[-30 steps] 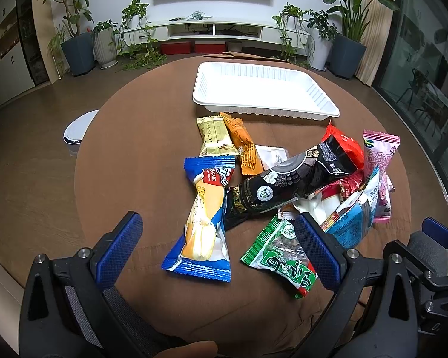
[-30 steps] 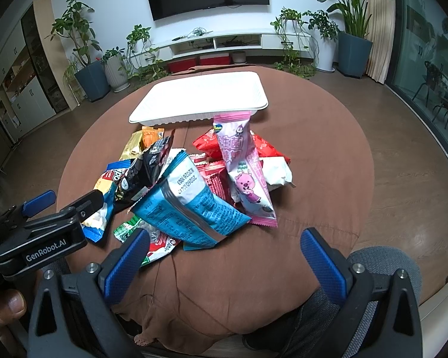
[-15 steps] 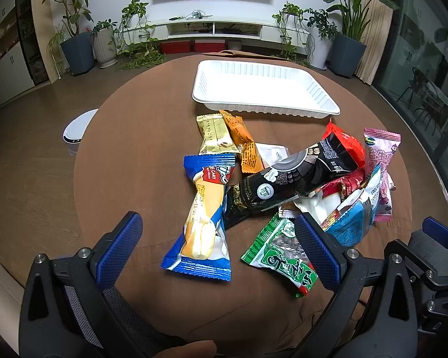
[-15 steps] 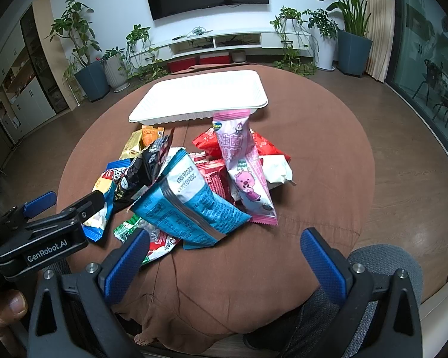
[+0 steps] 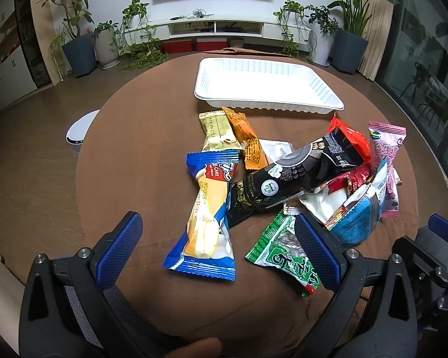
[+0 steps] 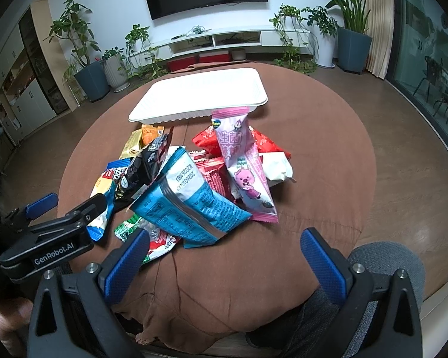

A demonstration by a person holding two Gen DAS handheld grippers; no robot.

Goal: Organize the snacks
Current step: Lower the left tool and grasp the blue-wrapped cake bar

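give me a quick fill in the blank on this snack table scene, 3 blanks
1. The white tray holds ____ snacks right now.
2. Both the left gripper and the right gripper have their jaws ____.
3. The pink packet with the cartoon animal leans on the ____ packet behind it.

Missing words: no; open; red

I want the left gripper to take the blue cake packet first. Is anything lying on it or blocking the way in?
Nothing visible blocks it. The blue cake packet lies flat just ahead of the open left gripper, its near end bare. Only the black packet touches its right edge farther back.
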